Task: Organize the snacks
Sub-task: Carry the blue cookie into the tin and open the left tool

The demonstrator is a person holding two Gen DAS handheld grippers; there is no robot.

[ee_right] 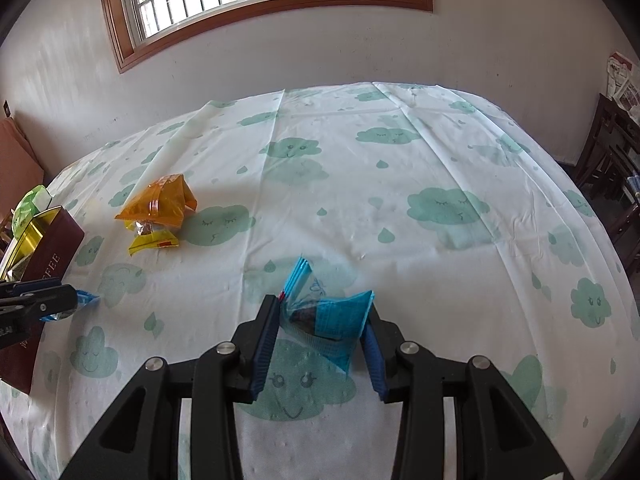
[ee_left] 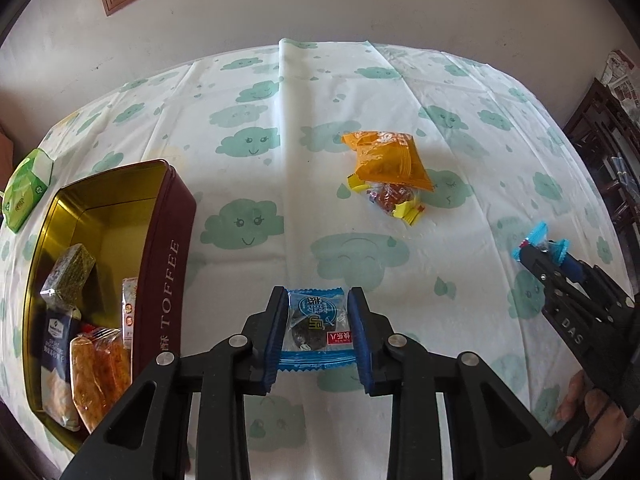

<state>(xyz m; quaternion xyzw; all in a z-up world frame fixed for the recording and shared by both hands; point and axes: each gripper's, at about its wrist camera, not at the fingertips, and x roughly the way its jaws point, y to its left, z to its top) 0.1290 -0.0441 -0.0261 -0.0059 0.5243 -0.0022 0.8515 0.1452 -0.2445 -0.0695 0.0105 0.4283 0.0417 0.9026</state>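
Over cloud-print tablecloth (ee_left: 400, 92), blue snack packet (ee_left: 316, 320) crosswise.

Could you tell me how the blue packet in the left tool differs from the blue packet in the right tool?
The left tool holds its blue packet flat and face-up, printed label showing; the right tool holds its blue packet crumpled, one sealed end sticking up. The left one sits beside the toffee tin; the right one is farther from it. Both are clear-and-blue wrappers with a dark snack inside, each clamped at its sides above the tablecloth.
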